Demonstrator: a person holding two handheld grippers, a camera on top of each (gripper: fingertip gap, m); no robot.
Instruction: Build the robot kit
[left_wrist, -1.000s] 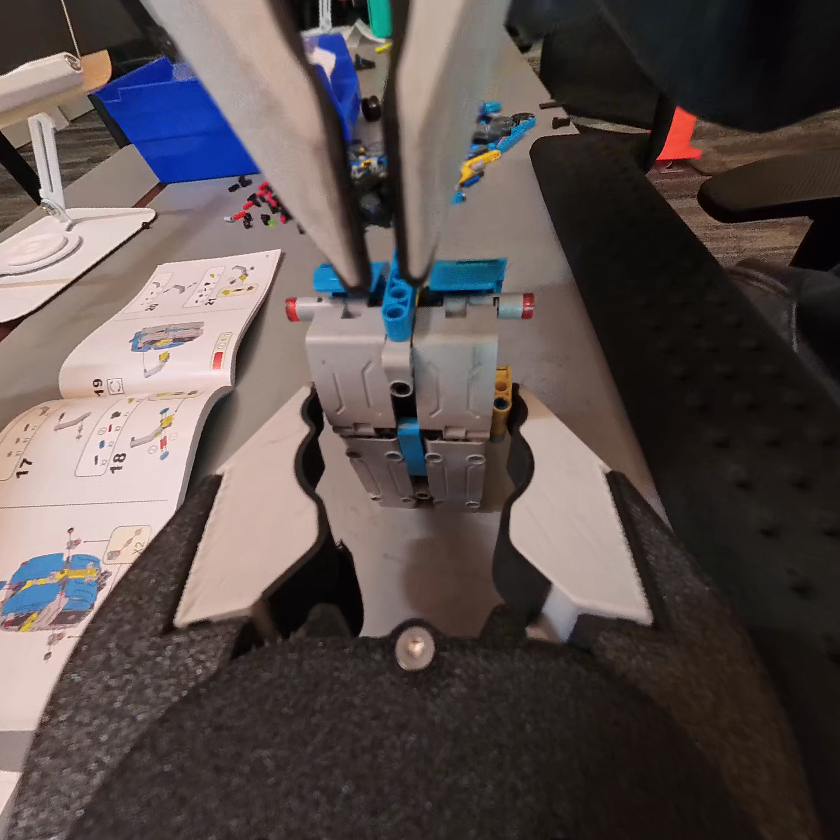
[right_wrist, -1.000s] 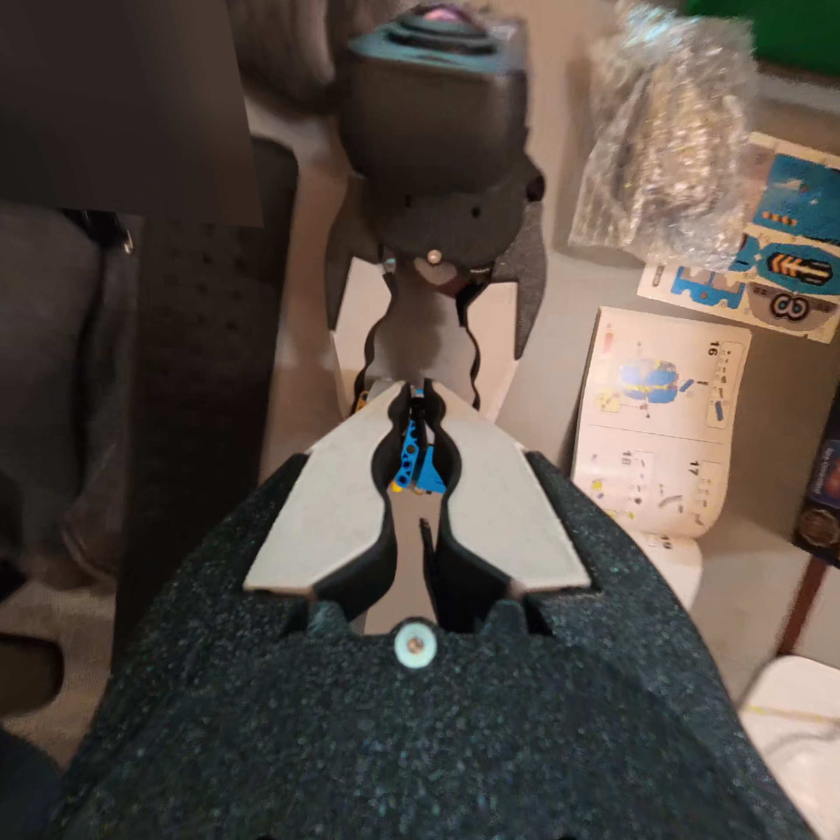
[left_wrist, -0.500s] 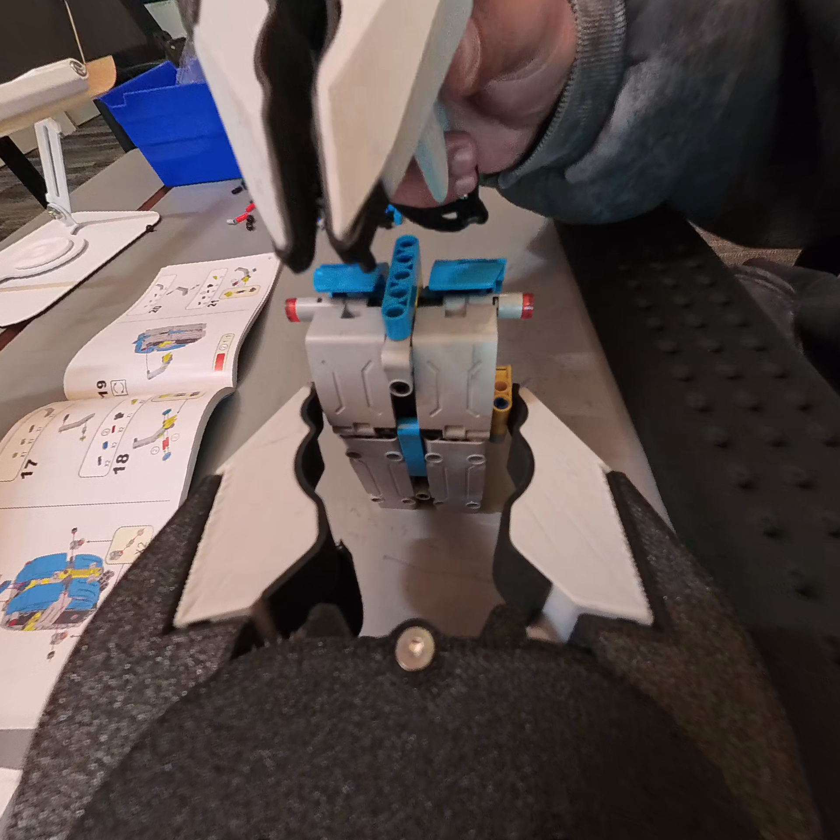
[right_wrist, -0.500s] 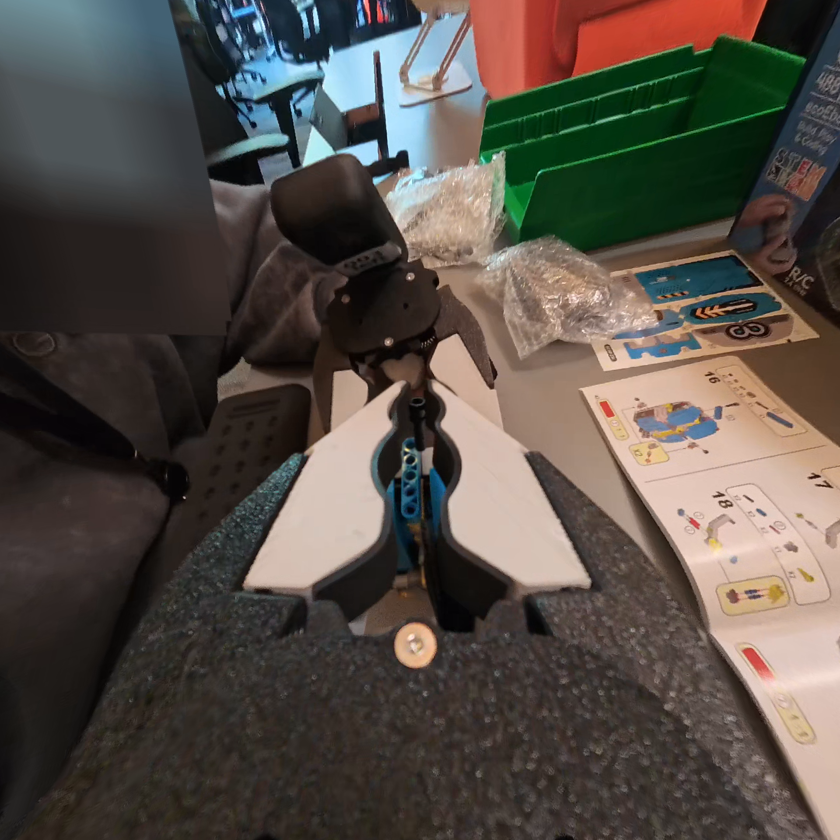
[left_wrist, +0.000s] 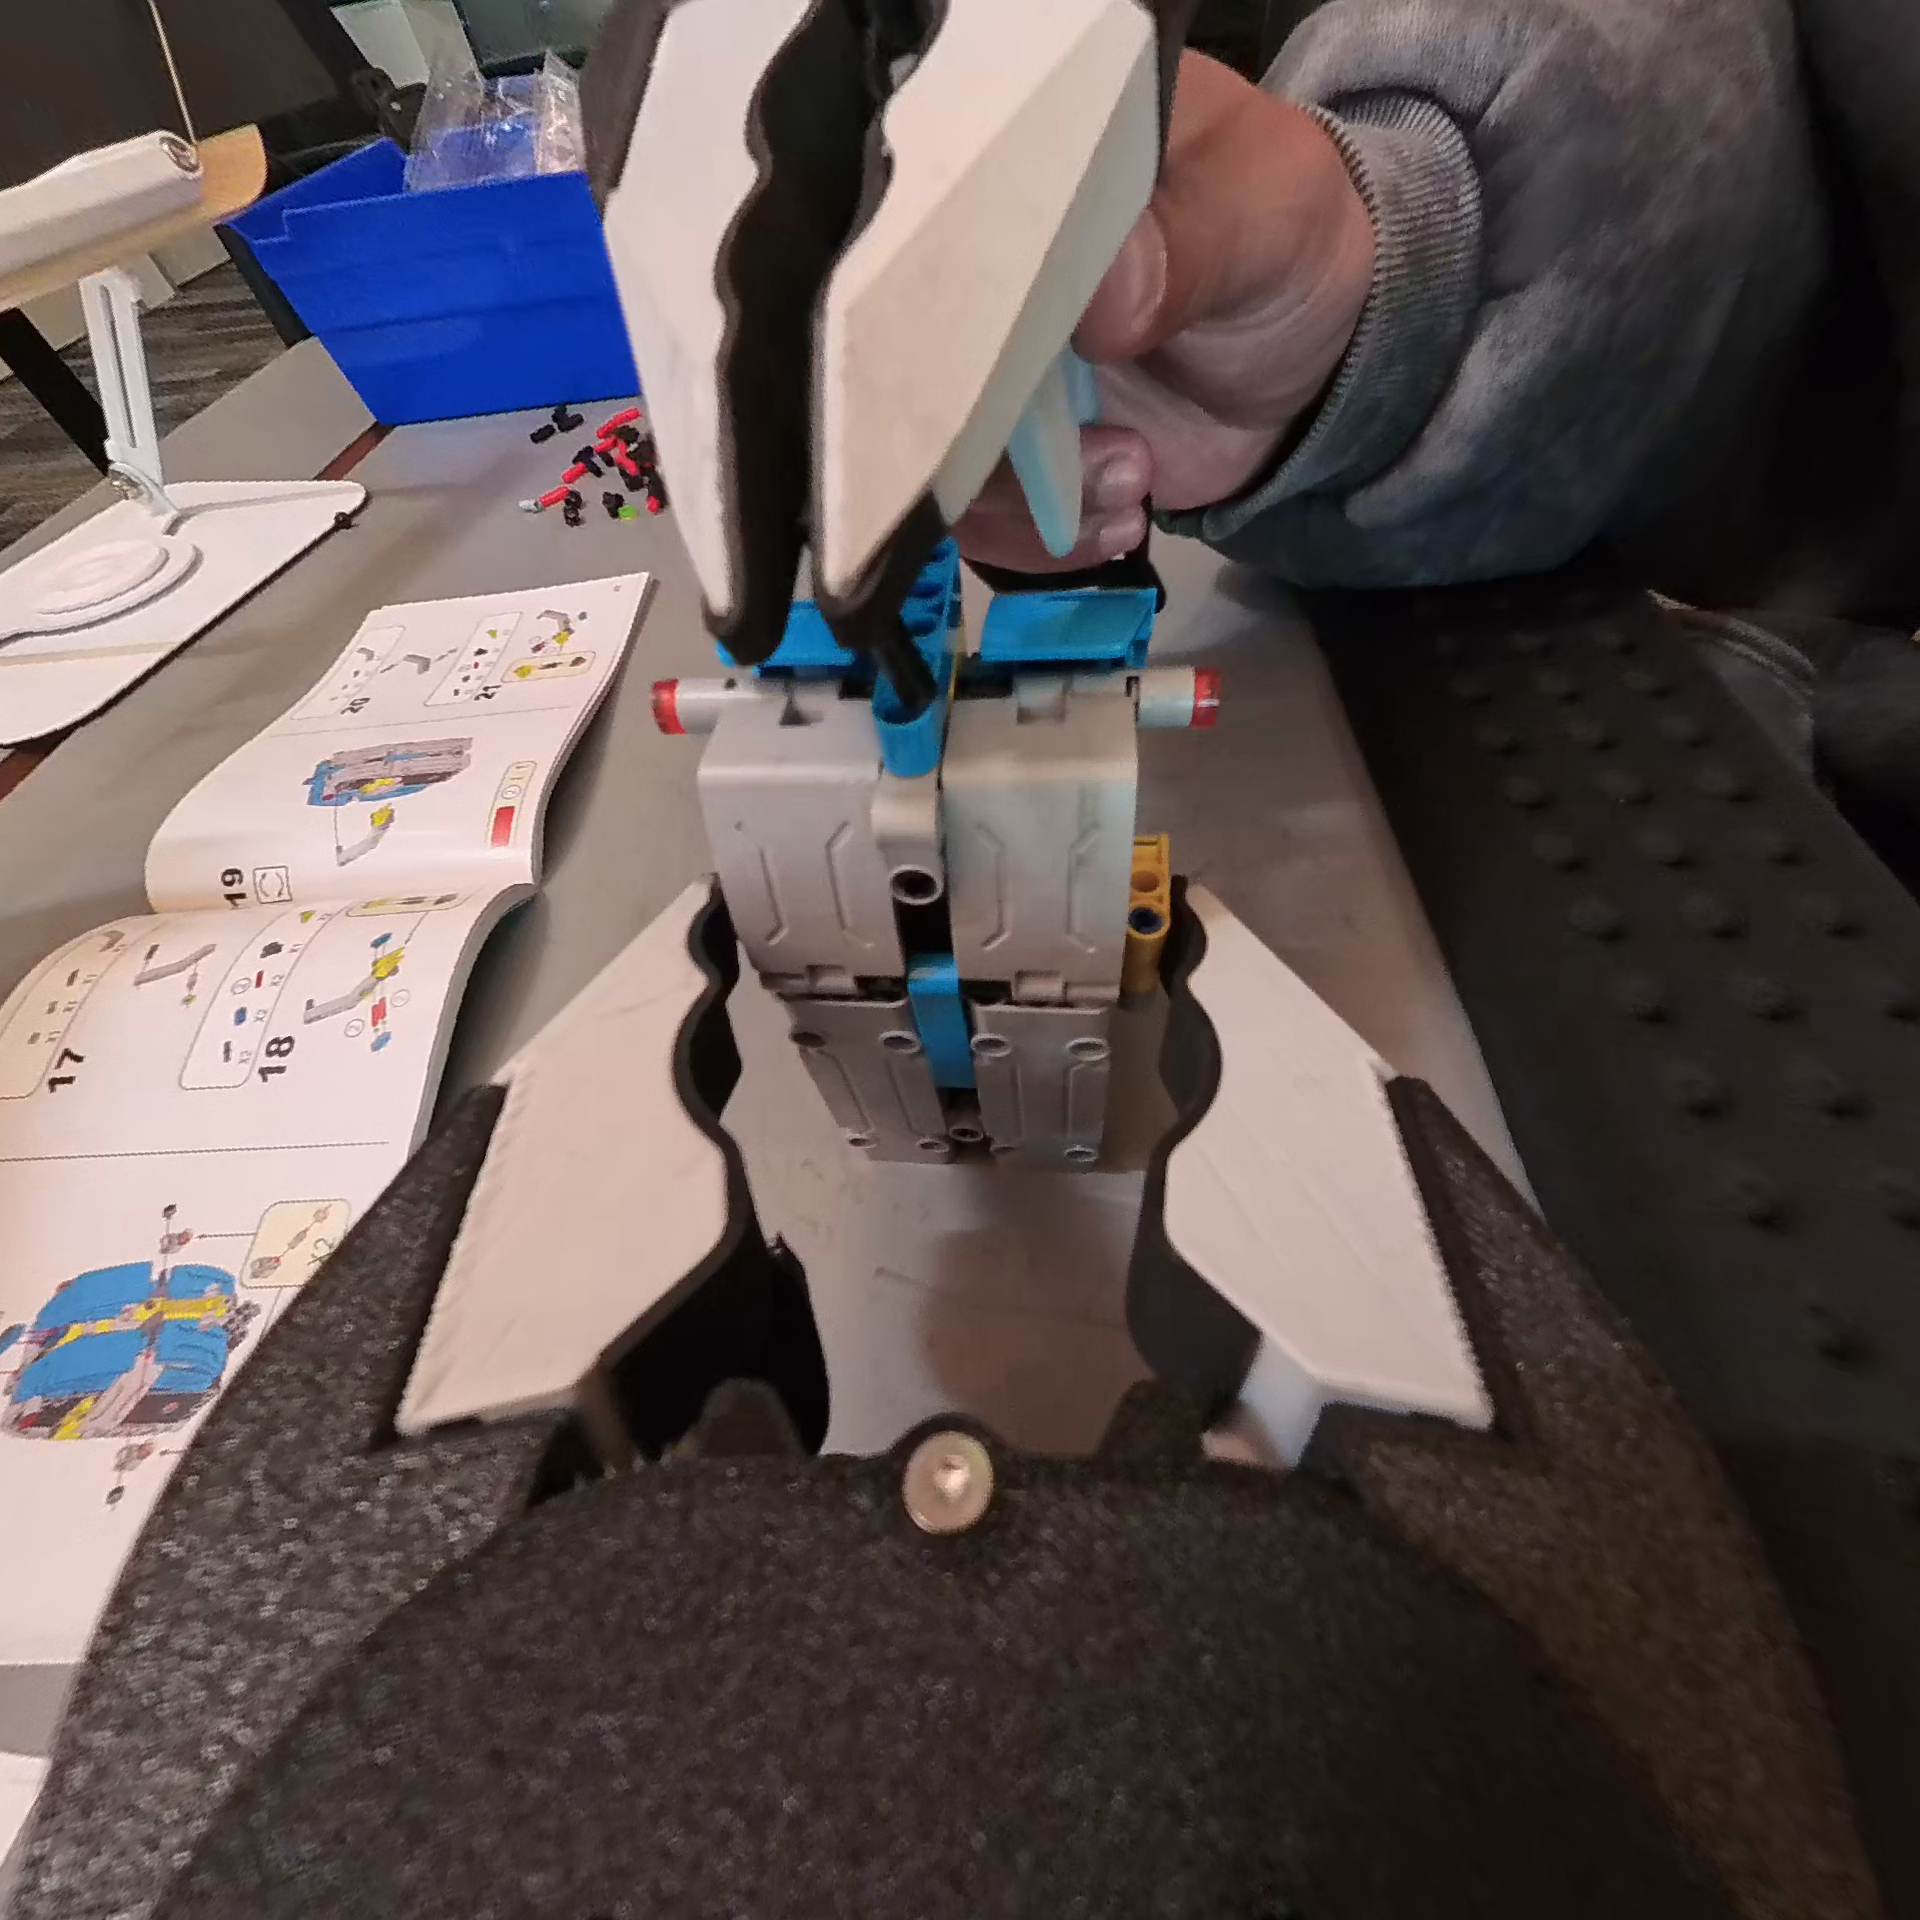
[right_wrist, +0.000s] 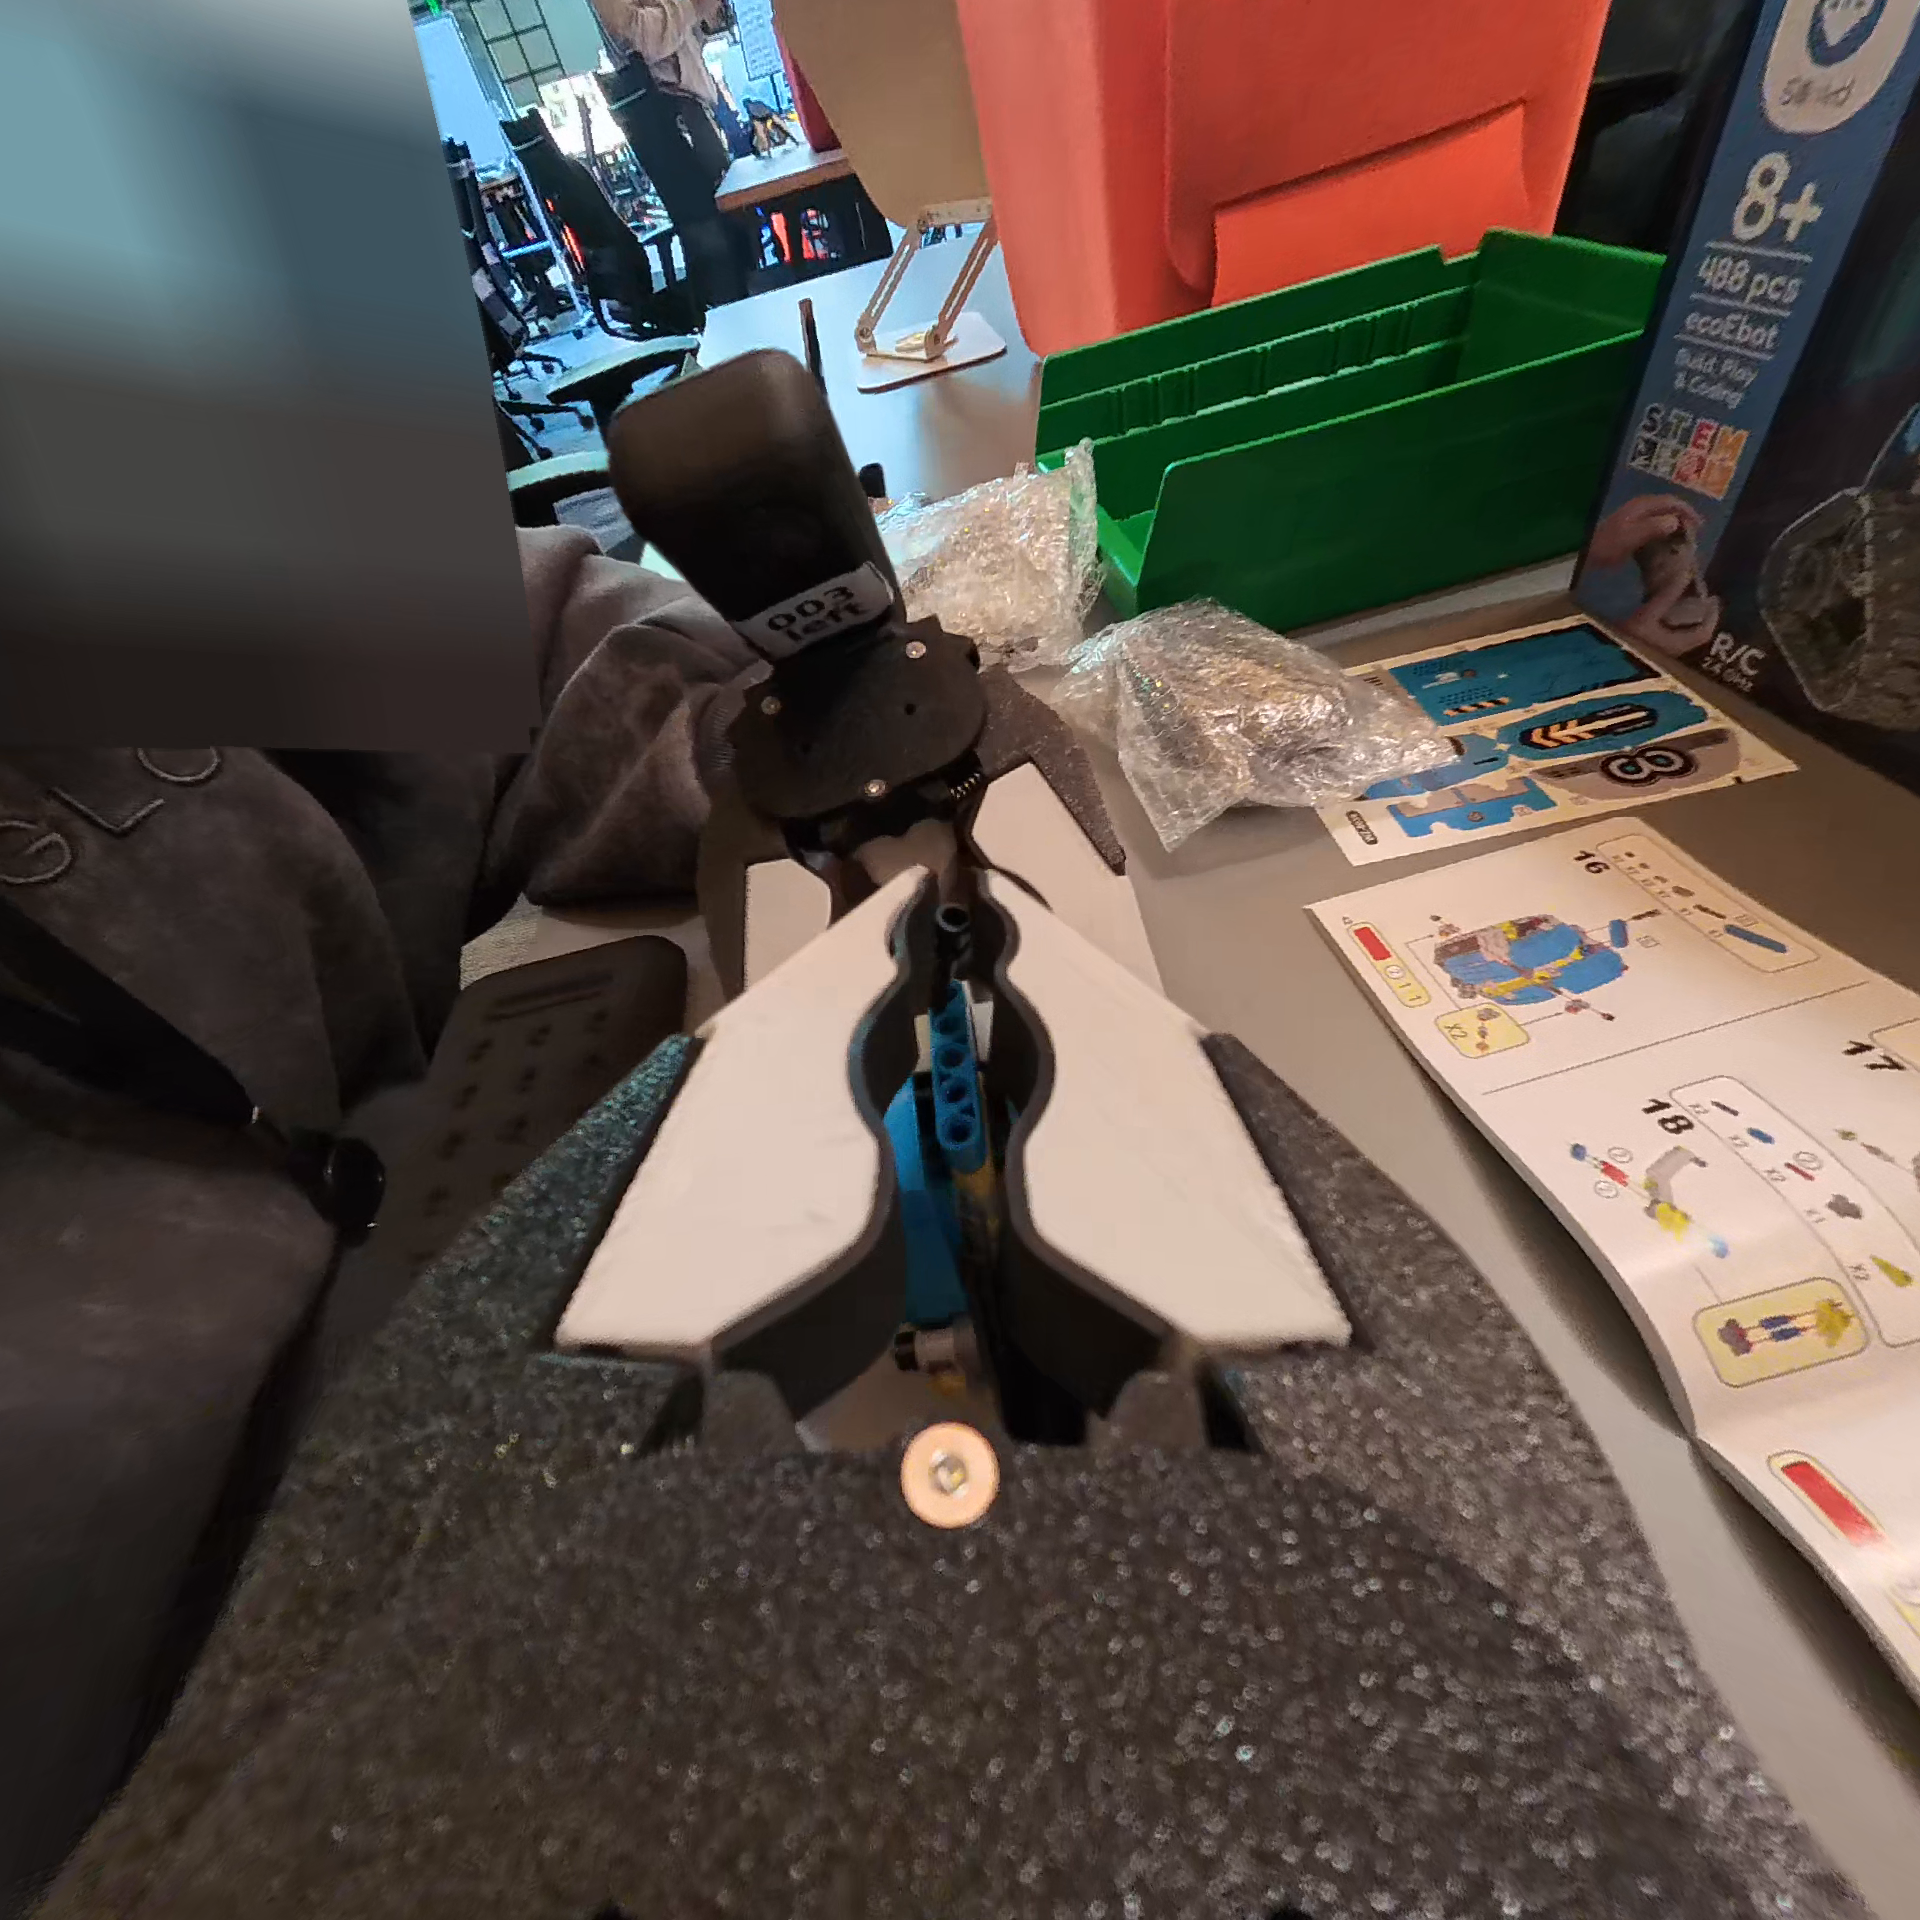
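Note:
My left gripper is shut on a grey block model with blue plates and red-tipped axles, standing on the grey table. My right gripper is shut on a short black pin. In the left wrist view it comes down from above, and the pin touches the model's upright blue beam. That beam also shows between the right fingers. A person's hand in a grey sleeve holds the right gripper.
An open instruction booklet lies left of the model, also. Behind are a blue bin, loose small parts, and a white stand. A green bin, plastic bags, a sticker sheet, and a box lie across the table. A black armrest is to the right. The gap from one gripper's tips to the other's is roughly 8 cm. The black armrest lies around 11 cm away from my left fingertips.
The right gripper has tilted from straight down to a slant, lifted off the blue beam, then come back down onto it with the black pin. The left gripper and model stayed still.

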